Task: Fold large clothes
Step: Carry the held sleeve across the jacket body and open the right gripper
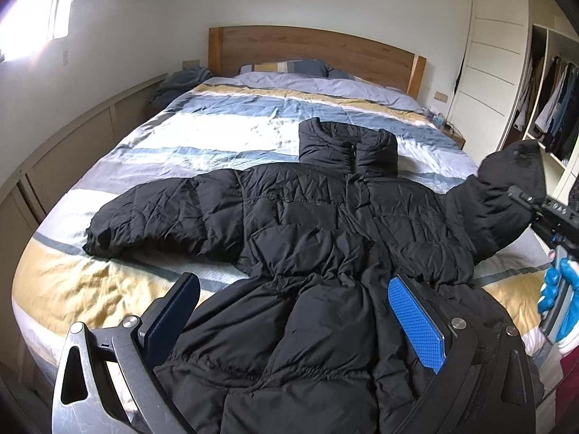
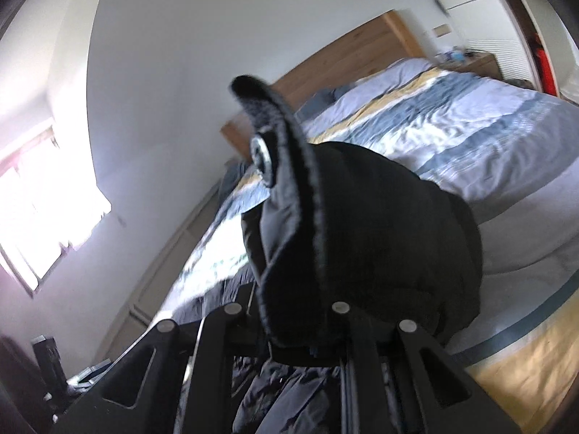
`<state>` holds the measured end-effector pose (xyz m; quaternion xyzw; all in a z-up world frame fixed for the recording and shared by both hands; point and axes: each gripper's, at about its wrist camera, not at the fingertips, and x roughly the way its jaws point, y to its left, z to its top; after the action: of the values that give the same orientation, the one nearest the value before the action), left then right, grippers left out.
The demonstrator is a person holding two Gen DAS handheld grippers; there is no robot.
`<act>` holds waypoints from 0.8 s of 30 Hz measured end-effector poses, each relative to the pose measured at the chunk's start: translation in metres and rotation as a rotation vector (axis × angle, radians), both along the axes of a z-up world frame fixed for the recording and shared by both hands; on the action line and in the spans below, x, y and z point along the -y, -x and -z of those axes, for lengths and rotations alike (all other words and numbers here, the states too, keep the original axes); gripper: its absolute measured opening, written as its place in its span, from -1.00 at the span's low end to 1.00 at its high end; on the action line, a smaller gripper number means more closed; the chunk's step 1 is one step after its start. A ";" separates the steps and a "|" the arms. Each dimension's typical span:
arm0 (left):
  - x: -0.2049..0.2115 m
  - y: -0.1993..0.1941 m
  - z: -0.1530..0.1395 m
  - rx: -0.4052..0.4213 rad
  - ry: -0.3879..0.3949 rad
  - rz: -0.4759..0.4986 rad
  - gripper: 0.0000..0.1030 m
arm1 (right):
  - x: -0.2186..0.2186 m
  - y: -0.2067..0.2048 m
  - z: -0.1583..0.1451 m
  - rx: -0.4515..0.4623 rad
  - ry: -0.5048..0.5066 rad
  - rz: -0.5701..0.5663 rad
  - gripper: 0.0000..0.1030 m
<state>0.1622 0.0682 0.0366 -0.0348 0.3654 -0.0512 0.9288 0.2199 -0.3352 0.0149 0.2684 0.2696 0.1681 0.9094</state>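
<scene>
A black puffer jacket (image 1: 318, 224) lies front up on the striped bed (image 1: 202, 133), collar toward the headboard. Its left sleeve (image 1: 144, 213) lies flat, stretched to the left. My left gripper (image 1: 293, 311) is open above the jacket's lower part, with the fabric between its blue pads (image 1: 416, 322). My right gripper (image 1: 521, 195) is shut on the right sleeve's cuff (image 1: 514, 170) and holds it lifted off the bed. In the right wrist view the cuff (image 2: 325, 224) with a metal snap (image 2: 262, 155) fills the middle and hides the fingers.
A wooden headboard (image 1: 311, 47) and pillows (image 1: 286, 67) stand at the far end. An open wardrobe with hanging clothes (image 1: 553, 108) is at the right, with a nightstand (image 1: 452, 133) beside the bed. Low cabinets (image 1: 72, 144) run along the left wall under a bright window (image 1: 36, 11).
</scene>
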 end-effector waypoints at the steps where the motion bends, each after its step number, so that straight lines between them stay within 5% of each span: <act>1: -0.002 0.002 0.000 -0.001 0.005 -0.002 0.98 | -0.006 -0.005 0.001 -0.012 0.015 -0.013 -0.70; 10: -0.029 0.020 0.007 -0.005 0.057 -0.032 0.98 | -0.097 -0.012 0.051 -0.188 0.206 -0.144 -0.70; 20: -0.050 0.026 0.010 -0.018 0.095 -0.068 0.98 | -0.135 -0.025 0.103 -0.344 0.328 -0.153 -0.62; 22: -0.050 0.027 0.011 -0.022 0.098 -0.073 0.98 | -0.138 -0.026 0.109 -0.362 0.344 -0.157 -0.53; 24: -0.049 0.028 0.011 -0.029 0.097 -0.078 0.98 | -0.140 -0.026 0.111 -0.372 0.343 -0.173 -0.20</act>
<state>0.1341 0.1176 0.0257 -0.0946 0.3744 -0.0321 0.9219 0.2463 -0.1951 -0.0962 0.1127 0.4786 0.1450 0.8586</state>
